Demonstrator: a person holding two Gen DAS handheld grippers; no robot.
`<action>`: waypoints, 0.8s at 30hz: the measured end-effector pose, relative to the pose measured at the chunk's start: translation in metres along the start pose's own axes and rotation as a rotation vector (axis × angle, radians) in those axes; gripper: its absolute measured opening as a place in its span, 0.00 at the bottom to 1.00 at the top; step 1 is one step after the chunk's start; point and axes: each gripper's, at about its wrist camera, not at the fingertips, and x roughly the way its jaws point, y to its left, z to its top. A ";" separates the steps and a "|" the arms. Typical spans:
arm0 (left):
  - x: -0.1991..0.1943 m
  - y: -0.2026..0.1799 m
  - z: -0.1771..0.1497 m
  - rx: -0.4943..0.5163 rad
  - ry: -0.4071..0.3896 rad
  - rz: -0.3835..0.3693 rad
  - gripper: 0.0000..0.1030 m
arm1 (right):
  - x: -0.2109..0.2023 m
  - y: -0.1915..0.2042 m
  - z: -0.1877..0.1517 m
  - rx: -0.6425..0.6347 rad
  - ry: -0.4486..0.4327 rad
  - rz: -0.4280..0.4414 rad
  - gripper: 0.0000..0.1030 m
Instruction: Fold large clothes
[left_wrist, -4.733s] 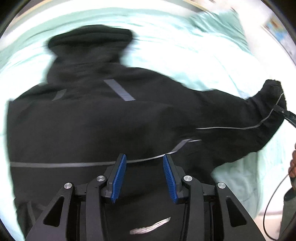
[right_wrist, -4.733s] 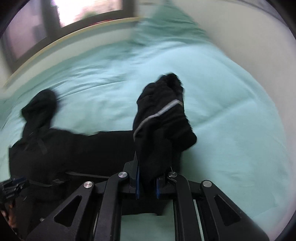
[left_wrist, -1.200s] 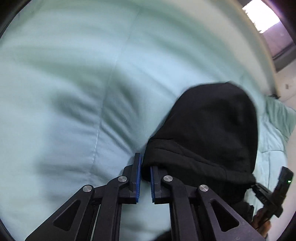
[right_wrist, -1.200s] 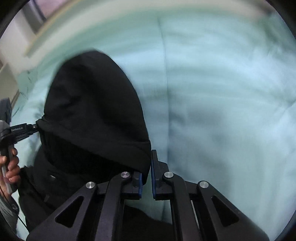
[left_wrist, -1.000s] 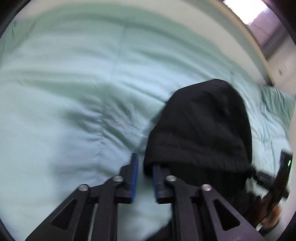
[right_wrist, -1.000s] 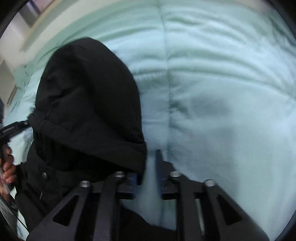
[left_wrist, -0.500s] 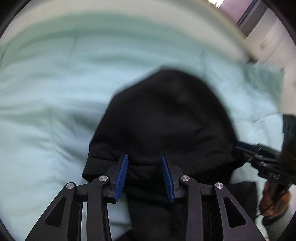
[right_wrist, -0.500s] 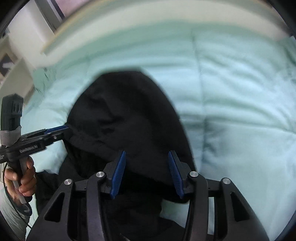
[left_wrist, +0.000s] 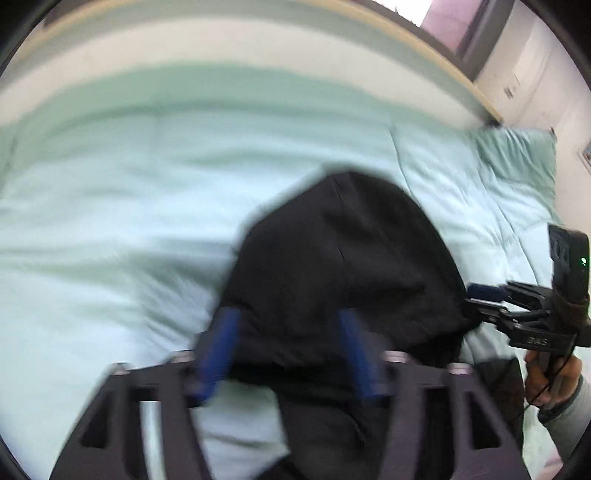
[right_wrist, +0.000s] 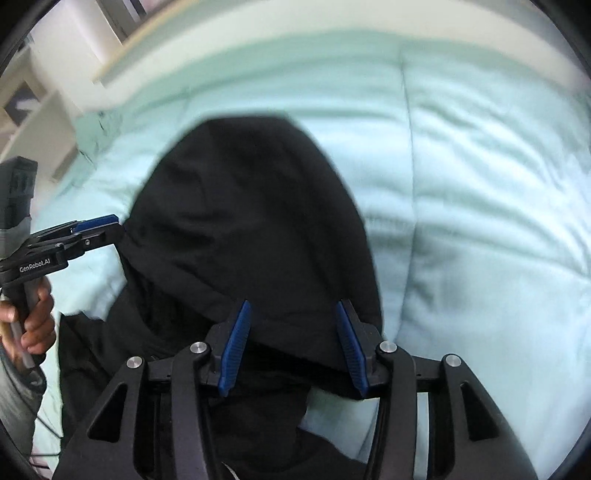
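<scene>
A black hooded jacket lies on the pale green bed. Its hood (left_wrist: 343, 258) points away from me and also fills the middle of the right wrist view (right_wrist: 243, 221). My left gripper (left_wrist: 288, 350) is open above the hood's base, holding nothing. My right gripper (right_wrist: 291, 347) is open above the hood's base as well, empty. Each gripper shows from the side in the other's view: the right one (left_wrist: 495, 299) at the hood's right edge, the left one (right_wrist: 88, 229) at its left edge. The jacket's body is mostly hidden below the frames.
The pale green quilt (right_wrist: 480, 184) spreads on all sides of the hood. A green pillow (left_wrist: 517, 155) lies at the far right. A pale headboard or wall edge (left_wrist: 258, 37) runs behind the bed, with a window (left_wrist: 461, 22) beyond.
Both grippers have let go of the hood's edges and opened wide. They have pulled back and risen, and the hood now lies flat on the quilt.
</scene>
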 end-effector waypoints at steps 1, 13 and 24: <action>-0.003 0.007 0.009 -0.006 -0.022 0.007 0.76 | -0.003 -0.003 0.007 -0.001 -0.014 0.002 0.65; 0.082 0.063 0.036 -0.146 0.212 -0.294 0.61 | 0.072 -0.030 0.062 0.053 0.138 0.180 0.76; -0.025 0.002 0.011 0.116 0.017 -0.213 0.13 | 0.012 0.029 0.036 -0.139 0.003 0.159 0.18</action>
